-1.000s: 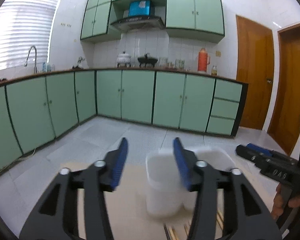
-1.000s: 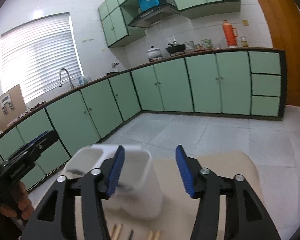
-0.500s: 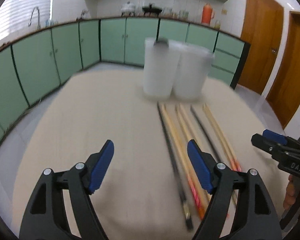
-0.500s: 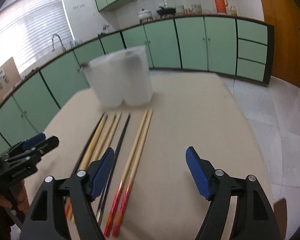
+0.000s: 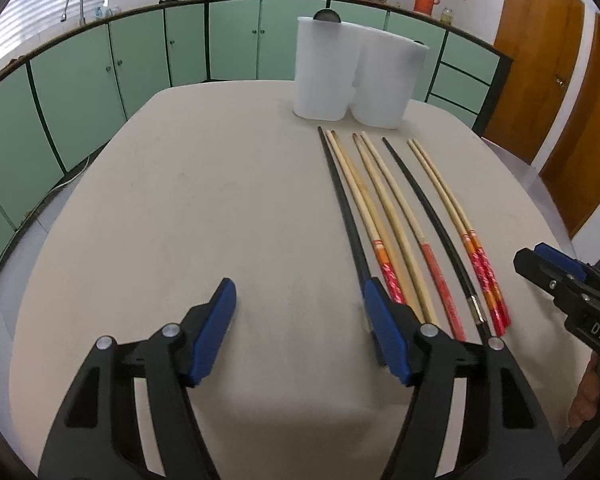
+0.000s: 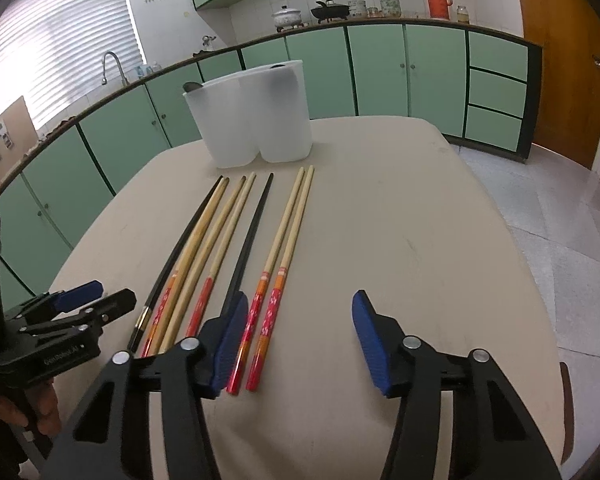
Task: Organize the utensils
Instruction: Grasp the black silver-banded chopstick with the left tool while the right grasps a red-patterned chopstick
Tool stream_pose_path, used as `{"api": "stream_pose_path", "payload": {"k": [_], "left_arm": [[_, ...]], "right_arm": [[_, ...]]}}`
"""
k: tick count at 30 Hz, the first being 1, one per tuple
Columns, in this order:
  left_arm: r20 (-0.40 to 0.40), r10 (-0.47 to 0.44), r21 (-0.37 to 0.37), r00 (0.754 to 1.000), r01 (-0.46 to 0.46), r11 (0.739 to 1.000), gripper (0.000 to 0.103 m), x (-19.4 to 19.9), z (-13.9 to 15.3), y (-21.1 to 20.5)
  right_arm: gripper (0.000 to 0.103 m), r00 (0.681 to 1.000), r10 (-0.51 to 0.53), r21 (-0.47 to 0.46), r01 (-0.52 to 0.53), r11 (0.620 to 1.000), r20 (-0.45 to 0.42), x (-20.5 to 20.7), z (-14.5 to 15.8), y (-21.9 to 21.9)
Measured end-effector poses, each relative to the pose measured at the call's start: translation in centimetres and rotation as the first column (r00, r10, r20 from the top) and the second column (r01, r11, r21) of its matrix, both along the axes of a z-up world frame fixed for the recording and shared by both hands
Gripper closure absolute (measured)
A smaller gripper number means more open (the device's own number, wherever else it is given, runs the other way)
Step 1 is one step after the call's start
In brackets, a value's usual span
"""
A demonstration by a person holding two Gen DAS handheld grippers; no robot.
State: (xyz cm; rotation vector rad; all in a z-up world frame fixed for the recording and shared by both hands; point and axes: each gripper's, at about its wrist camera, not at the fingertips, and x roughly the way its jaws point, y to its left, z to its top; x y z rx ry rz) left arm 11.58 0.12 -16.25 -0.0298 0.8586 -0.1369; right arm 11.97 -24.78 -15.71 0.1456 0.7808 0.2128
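Several chopsticks (image 5: 392,216) lie side by side on the beige table (image 5: 180,220), some bamboo with red ends, some black; they also show in the right wrist view (image 6: 236,248). A white two-compartment holder (image 5: 356,76) stands upright beyond their far tips, also in the right wrist view (image 6: 256,112); a dark utensil end pokes from its left compartment. My left gripper (image 5: 298,326) is open and empty, left of the chopsticks' near ends. My right gripper (image 6: 298,334) is open and empty, its left finger over the red ends.
Green kitchen cabinets (image 5: 140,60) run along the walls behind the table. Wooden doors (image 5: 540,60) stand at the right. The table's right edge (image 6: 512,240) drops to a tiled floor. Each gripper shows at the edge of the other's view.
Both grippers have pulled back and tilted down from the holder to the near ends of the chopsticks. Both jaws have opened wider.
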Motion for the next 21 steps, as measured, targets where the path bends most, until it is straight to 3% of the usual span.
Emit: {"api": "stream_pose_path", "payload": {"k": [12, 14, 19, 21], "left_arm": [[-0.01, -0.05, 0.064, 0.999, 0.05, 0.997, 0.043, -1.9, -0.9, -2.2], [-0.007, -0.045, 0.074, 0.999, 0.045, 0.996, 0.047, -2.0, -0.9, -2.1], [-0.002, -0.021, 0.085, 1.0, 0.021, 0.996, 0.071, -2.1, -0.8, -1.8], [-0.005, -0.014, 0.077, 1.0, 0.014, 0.997, 0.073, -2.1, -0.7, -1.6]], "right_arm": [[0.064, 0.998, 0.043, -0.01, -0.043, 0.999, -0.05, -2.3, -0.6, 1.2], [0.064, 0.997, 0.049, -0.009, -0.049, 0.999, -0.057, -2.6, -0.8, 1.5], [0.065, 0.995, 0.059, -0.013, -0.06, 0.998, -0.074, -3.3, -1.2, 1.8], [0.067, 0.995, 0.064, -0.014, -0.066, 0.998, -0.081, -3.3, -1.3, 2.0]]}}
